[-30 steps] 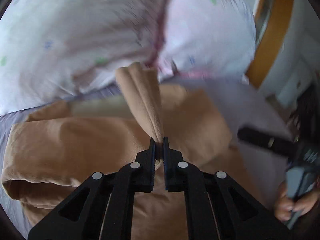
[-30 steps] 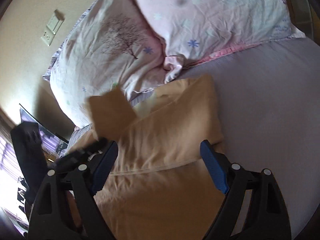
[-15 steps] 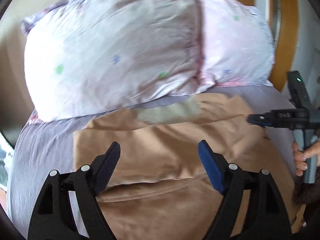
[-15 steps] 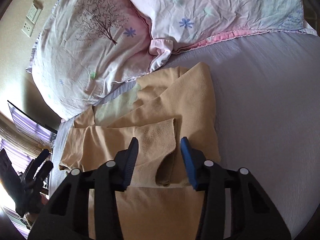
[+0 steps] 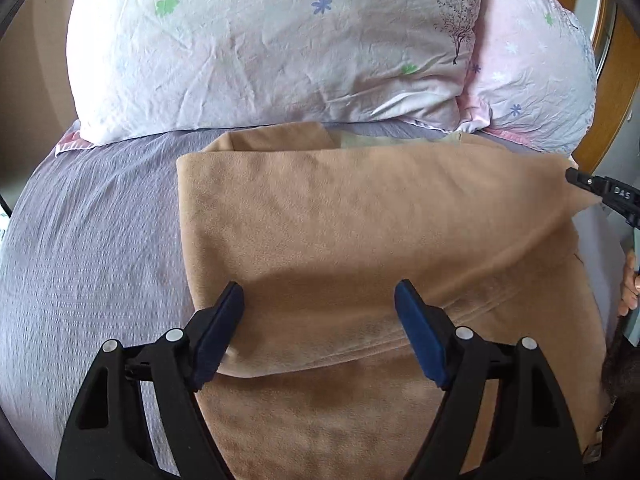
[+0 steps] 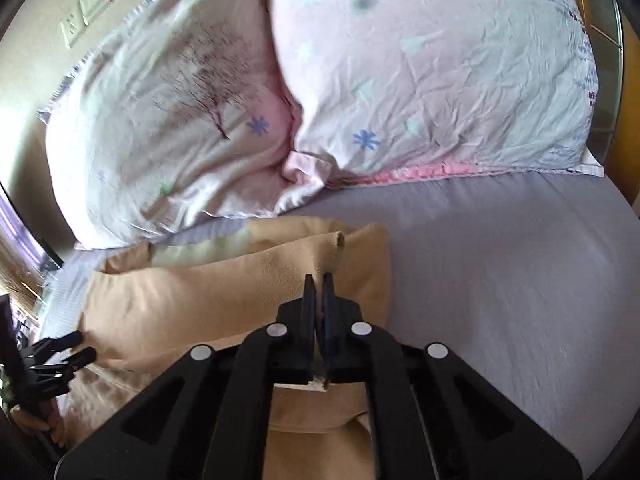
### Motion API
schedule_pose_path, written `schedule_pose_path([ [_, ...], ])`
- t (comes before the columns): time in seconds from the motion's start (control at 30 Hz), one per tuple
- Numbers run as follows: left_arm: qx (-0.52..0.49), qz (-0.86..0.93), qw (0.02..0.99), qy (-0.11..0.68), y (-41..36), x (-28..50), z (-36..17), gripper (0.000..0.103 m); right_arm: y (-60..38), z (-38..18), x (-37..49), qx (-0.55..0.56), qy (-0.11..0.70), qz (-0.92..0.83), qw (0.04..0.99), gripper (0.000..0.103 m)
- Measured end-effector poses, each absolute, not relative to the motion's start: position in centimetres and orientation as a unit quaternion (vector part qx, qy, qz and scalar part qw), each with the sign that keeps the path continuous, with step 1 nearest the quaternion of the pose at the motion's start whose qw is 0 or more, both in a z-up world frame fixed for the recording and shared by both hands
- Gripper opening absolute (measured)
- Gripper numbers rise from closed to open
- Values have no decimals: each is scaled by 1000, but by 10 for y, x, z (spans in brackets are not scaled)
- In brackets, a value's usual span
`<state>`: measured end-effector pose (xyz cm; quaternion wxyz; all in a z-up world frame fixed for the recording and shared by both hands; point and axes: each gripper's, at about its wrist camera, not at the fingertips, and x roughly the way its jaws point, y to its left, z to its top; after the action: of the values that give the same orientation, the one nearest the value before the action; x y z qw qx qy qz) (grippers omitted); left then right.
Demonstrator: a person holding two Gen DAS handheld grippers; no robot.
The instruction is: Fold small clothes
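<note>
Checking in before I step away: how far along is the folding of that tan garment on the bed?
Partly done: the tan garment lies on the bedsheet with one flap already folded across. In hand: the right gripper pinches its right edge; the left gripper is open above it. Remaining folds are left.

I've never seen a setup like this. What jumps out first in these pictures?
A tan fleece garment lies partly folded across the grey-lilac bedsheet, just below two flower-printed pillows. The right gripper is shut on the garment's right edge, while the left gripper hovers open over its near fold.
</note>
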<state>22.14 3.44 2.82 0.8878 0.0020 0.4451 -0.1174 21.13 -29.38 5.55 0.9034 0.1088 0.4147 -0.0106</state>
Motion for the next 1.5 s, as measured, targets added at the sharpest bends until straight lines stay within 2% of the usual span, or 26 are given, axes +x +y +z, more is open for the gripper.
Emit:
schedule_pose_path([
  [0.1, 15, -113, 888, 446, 28, 222, 24, 80, -310, 35, 217, 126, 457, -40, 880, 13],
  [0.17, 13, -114, 888, 445, 28, 222, 23, 80, -321, 43, 203, 172, 426, -22, 888, 24],
  [0.27, 12, -114, 887, 446, 27, 224, 21, 82, -313, 55, 184, 182, 394, 42, 900, 26],
  [0.3, 13, -113, 888, 446, 27, 225, 20, 82, -304, 54, 183, 175, 398, 64, 898, 30],
  [0.33, 15, -112, 888, 446, 25, 225, 19, 82, -297, 50, 185, 165, 405, 73, 896, 41],
  [0.4, 17, -110, 890, 442, 25, 222, 19, 82, -284, 30, 195, 141, 457, 64, 876, 52],
  [0.43, 11, -114, 890, 442, 27, 218, 21, 82, -283, 18, 198, 137, 484, 60, 862, 50],
  [0.57, -28, -164, 894, 416, 50, 175, 45, 82, -289, 35, 155, 161, 452, 92, 872, 54],
  [0.6, -37, -186, 895, 404, 60, 156, 53, 82, -291, 40, 140, 165, 438, 115, 876, 62],
  [0.63, -43, -205, 895, 394, 67, 139, 59, 88, -293, 46, 120, 162, 421, 138, 882, 71],
  [0.67, -50, -225, 896, 380, 78, 116, 65, 97, -293, 52, 99, 154, 404, 158, 888, 76],
  [0.73, -59, -257, 898, 353, 98, 75, 72, 101, -295, 59, 49, 141, 376, 202, 893, 92],
  [0.8, -83, -286, 895, 333, 120, 35, 74, 101, -301, 58, -2, 146, 361, 249, 887, 97],
  [0.9, -131, -310, 885, 323, 156, -13, 59, 102, -314, 41, -68, 169, 378, 309, 856, 99],
  [1.03, -195, -311, 861, 354, 187, -51, 17, 102, -338, 7, -119, 217, 420, 287, 833, 99],
  [1.2, -213, -283, 837, 417, 178, -47, -38, 102, -355, -34, -113, 271, 446, 263, 811, 99],
  [1.37, -233, -294, 822, 428, 155, -29, -59, 100, -340, -54, -93, 299, 441, 304, 790, 99],
  [1.4, -239, -293, 819, 431, 152, -25, -63, 98, -337, -57, -90, 308, 436, 313, 786, 99],
  [1.43, -249, -293, 815, 434, 151, -21, -66, 85, -335, -60, -89, 317, 430, 322, 781, 98],
  [1.47, -263, -294, 808, 438, 150, -16, -70, 73, -333, -63, -87, 325, 427, 329, 777, 92],
  [1.5, -282, -297, 797, 443, 150, -14, -75, 68, -329, -67, -84, 332, 426, 337, 771, 71],
])
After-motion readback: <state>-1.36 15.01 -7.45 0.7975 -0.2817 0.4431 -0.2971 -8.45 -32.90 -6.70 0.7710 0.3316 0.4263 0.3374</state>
